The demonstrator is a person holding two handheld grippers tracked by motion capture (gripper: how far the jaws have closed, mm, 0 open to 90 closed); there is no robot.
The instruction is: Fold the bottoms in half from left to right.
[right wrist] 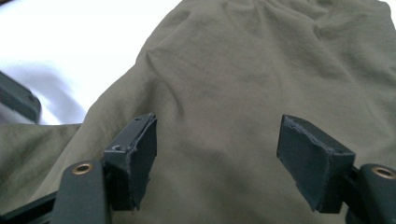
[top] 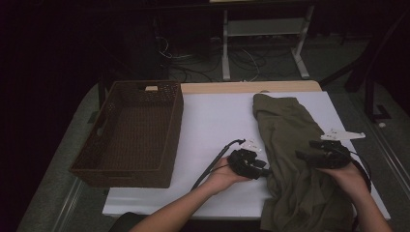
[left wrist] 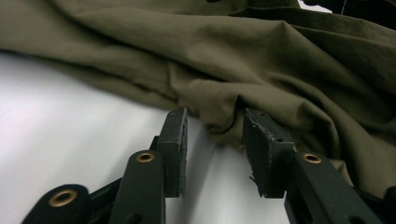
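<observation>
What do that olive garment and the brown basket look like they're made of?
Olive garment: thin woven fabric, probably cotton or a blend; matte, with soft creases and folds. Brown basket: looks like woven wicker or rattan, going by its textured weave and cut-out handle; could be synthetic.

Brown wicker basket [top: 126,140] at table's left, white tabletop [top: 217,121], floor cables [top: 241,60]

High view looks down; gripper views (rather dim) share the garment [top: 290,159].

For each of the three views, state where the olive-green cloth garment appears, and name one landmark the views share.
High view: olive-green cloth garment right of centre, reaching the near edge.
Left gripper view: across the top and right.
Right gripper view: centre and right.
Shared landmark: white tabletop.
</observation>
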